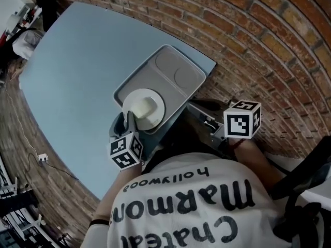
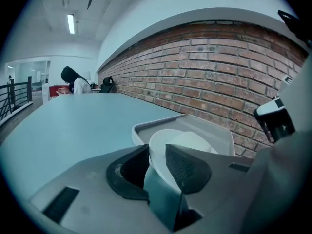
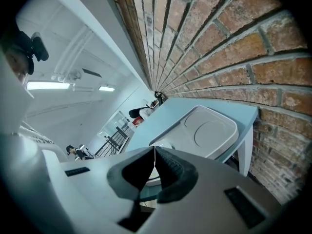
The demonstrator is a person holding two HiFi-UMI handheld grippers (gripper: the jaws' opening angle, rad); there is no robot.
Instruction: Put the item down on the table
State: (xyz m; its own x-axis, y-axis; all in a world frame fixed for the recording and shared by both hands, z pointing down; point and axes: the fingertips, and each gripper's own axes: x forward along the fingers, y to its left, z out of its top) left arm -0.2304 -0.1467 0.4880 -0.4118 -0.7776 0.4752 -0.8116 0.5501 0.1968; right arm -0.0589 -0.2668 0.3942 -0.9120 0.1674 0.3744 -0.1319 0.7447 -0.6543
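A round white plate (image 1: 144, 109) with a pale lump on it lies over the near end of a grey compartment tray (image 1: 173, 71) at the corner of the pale blue table (image 1: 77, 71). My left gripper (image 1: 127, 122) is shut on the plate's near rim; in the left gripper view the rim (image 2: 157, 155) runs between the two dark pads (image 2: 183, 165). I cannot tell whether the plate rests in the tray or hangs just above it. My right gripper (image 1: 202, 115) is off the table's corner, by the brick wall. Its jaws (image 3: 154, 155) are shut with nothing between them.
The tray (image 3: 212, 130) has a round and a rectangular compartment at its far end. A brick wall (image 1: 269, 40) runs along the table's right side. A person in dark clothes (image 2: 73, 82) sits at the table's far end. Railings and cables stand beyond the table.
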